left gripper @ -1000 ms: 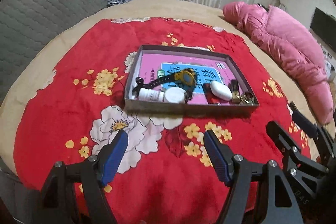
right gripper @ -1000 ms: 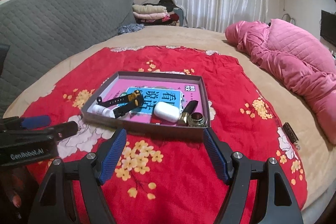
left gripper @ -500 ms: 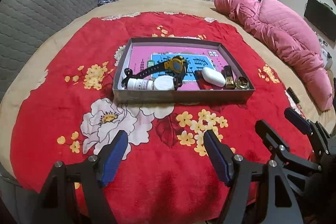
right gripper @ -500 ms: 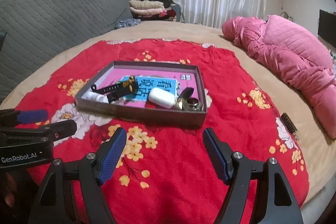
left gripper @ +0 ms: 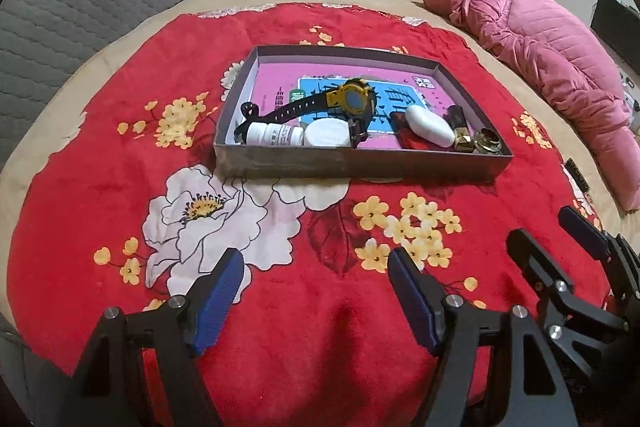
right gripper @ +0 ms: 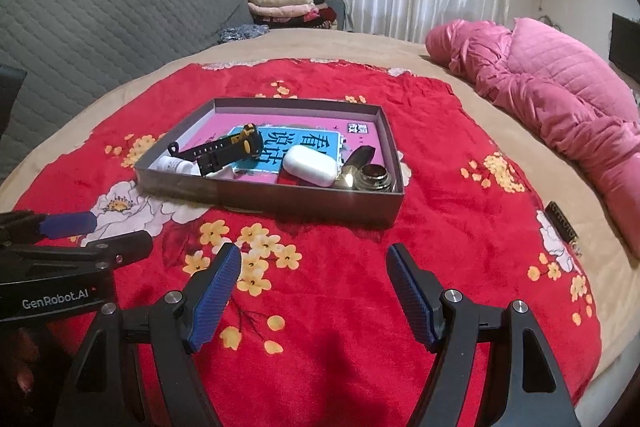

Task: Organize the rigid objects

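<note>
A shallow grey box [left gripper: 360, 163] [right gripper: 280, 201] sits on a red flowered blanket [left gripper: 120, 187]. In it lie a pink and blue book [left gripper: 280, 83], a black and yellow watch [left gripper: 348, 101] [right gripper: 224, 147], a white pill bottle [left gripper: 272, 135], a white round lid [left gripper: 326, 137], a white earbud case [left gripper: 430, 127] [right gripper: 310, 165], a dark lighter-like item [left gripper: 456, 117] and a brass ring piece [left gripper: 486, 141] [right gripper: 374, 177]. My left gripper [left gripper: 316, 291] is open and empty, well in front of the box. My right gripper [right gripper: 314, 287] is open and empty, also in front of it.
The blanket lies on a beige bed [right gripper: 440, 75]. A pink quilted coat [right gripper: 560, 99] lies at the right. A grey headboard [right gripper: 100, 15] and folded clothes [right gripper: 280, 3] are at the back. A small dark object [right gripper: 562, 223] lies near the blanket's right edge.
Both grippers have drawn back from the box, which now looks farther away. Both stay open and empty. Nothing in the box has moved.
</note>
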`<state>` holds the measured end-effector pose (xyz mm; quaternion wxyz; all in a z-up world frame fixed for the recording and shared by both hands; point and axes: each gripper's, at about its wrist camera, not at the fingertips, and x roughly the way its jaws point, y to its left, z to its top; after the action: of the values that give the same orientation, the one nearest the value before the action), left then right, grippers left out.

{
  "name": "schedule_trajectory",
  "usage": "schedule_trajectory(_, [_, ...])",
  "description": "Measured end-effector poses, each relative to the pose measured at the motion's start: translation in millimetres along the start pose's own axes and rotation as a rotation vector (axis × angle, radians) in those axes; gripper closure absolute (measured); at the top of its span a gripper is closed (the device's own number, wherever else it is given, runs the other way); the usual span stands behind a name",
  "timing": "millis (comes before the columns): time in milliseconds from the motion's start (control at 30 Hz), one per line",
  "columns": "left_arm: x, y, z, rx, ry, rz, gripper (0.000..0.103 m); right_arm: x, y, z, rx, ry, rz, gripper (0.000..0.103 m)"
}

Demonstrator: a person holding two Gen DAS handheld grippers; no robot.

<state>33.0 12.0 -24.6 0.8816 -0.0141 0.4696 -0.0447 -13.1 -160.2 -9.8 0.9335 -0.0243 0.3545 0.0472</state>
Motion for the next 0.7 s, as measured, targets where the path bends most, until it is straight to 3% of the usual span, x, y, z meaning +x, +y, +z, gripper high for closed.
schedule_trajectory(700, [13.1, -1.7, -2.8, 0.016, 0.012, 0.017, 0.029, 22.4, 1.5, -9.2, -0.006, 0.049, -0.006, 0.027])
